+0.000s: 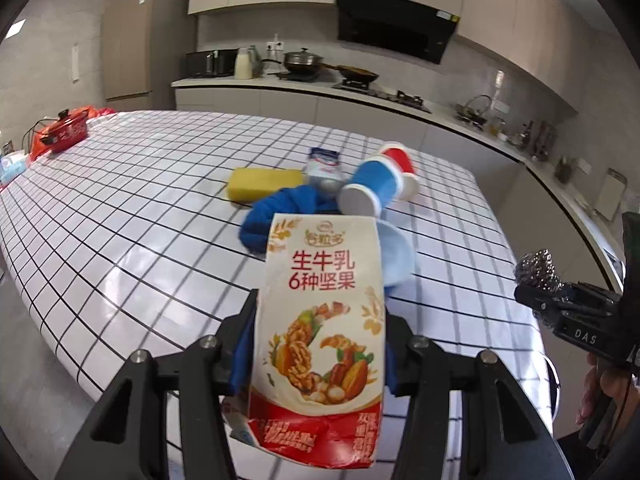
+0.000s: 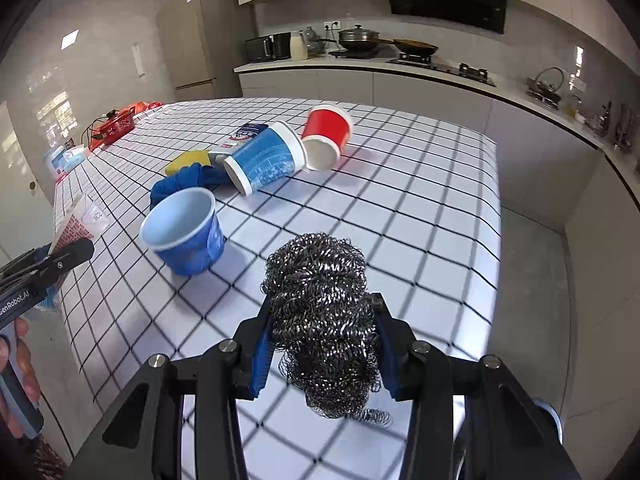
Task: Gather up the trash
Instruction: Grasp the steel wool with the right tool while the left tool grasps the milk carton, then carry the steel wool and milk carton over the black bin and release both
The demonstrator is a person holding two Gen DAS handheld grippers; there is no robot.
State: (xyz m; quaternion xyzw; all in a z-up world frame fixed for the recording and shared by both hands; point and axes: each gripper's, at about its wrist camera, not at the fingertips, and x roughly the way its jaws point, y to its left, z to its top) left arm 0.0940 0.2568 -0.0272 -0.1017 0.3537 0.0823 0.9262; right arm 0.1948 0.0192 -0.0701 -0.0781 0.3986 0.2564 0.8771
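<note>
My left gripper (image 1: 320, 344) is shut on a milk carton (image 1: 320, 332) with nuts printed on it, held above the near edge of the checked table (image 1: 140, 208). My right gripper (image 2: 322, 344) is shut on a steel wool scourer (image 2: 320, 320), held above the table's near right part; it also shows in the left wrist view (image 1: 538, 268). On the table lie a blue cup on its side (image 2: 266, 158), a red cup on its side (image 2: 326, 132), an upright blue cup (image 2: 184, 232), a blue cloth (image 2: 188, 180), a yellow sponge (image 1: 264, 182) and a small white packet (image 1: 324, 162).
A red pot (image 1: 64, 132) with a cable stands at the table's far left end, beside blue-and-white packs (image 2: 64, 158). Behind the table runs a kitchen counter (image 1: 400, 100) with pans, a hob and an oven. The floor (image 2: 532, 280) lies to the right of the table.
</note>
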